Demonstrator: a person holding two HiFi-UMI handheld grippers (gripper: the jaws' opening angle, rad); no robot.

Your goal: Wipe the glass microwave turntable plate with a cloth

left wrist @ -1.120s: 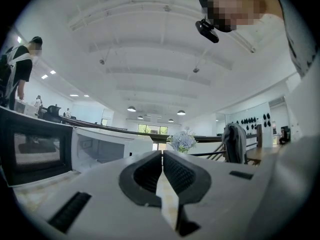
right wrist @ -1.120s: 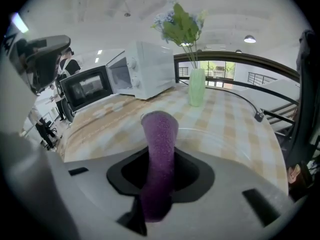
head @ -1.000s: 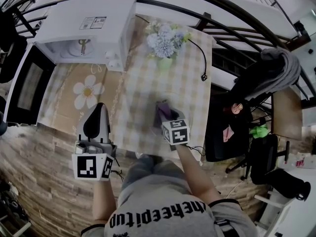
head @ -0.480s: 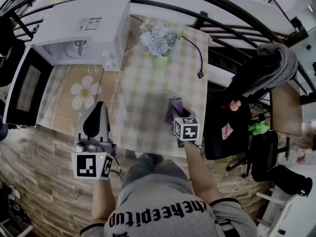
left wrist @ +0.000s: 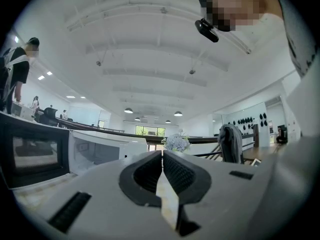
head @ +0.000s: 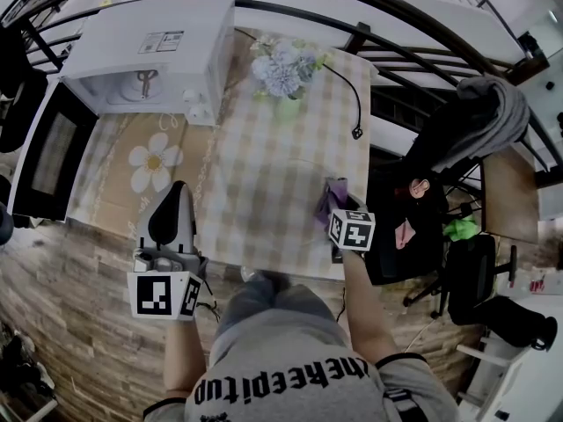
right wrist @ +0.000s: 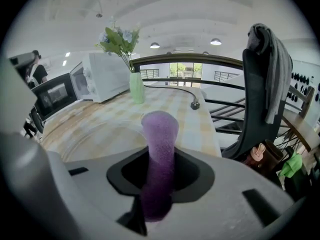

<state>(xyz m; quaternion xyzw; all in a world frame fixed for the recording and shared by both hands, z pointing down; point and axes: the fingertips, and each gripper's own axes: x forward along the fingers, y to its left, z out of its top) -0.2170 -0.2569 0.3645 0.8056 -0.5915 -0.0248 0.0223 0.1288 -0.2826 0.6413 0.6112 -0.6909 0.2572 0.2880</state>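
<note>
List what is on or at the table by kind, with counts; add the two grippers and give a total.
Microwave: 1
Vase of flowers: 1
Glass plate: 1
Purple cloth: 1
Plug with cord: 1
Grippers: 2, the left gripper and the right gripper
Total: 7

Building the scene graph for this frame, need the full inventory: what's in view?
microwave: one, white, door open, table's far left
glass turntable plate: one, clear, on the table by the right gripper
cloth: one, purple, between the right gripper's jaws
vase of flowers: one, green vase, pale flowers, right of the microwave
power cord: one, black, plug end lying on the table
tablecloth: one, beige check
chair: one, black, right of the table
garment: one, grey, draped over the chair
left gripper: jaws together, empty
right gripper: shut on the cloth
</note>
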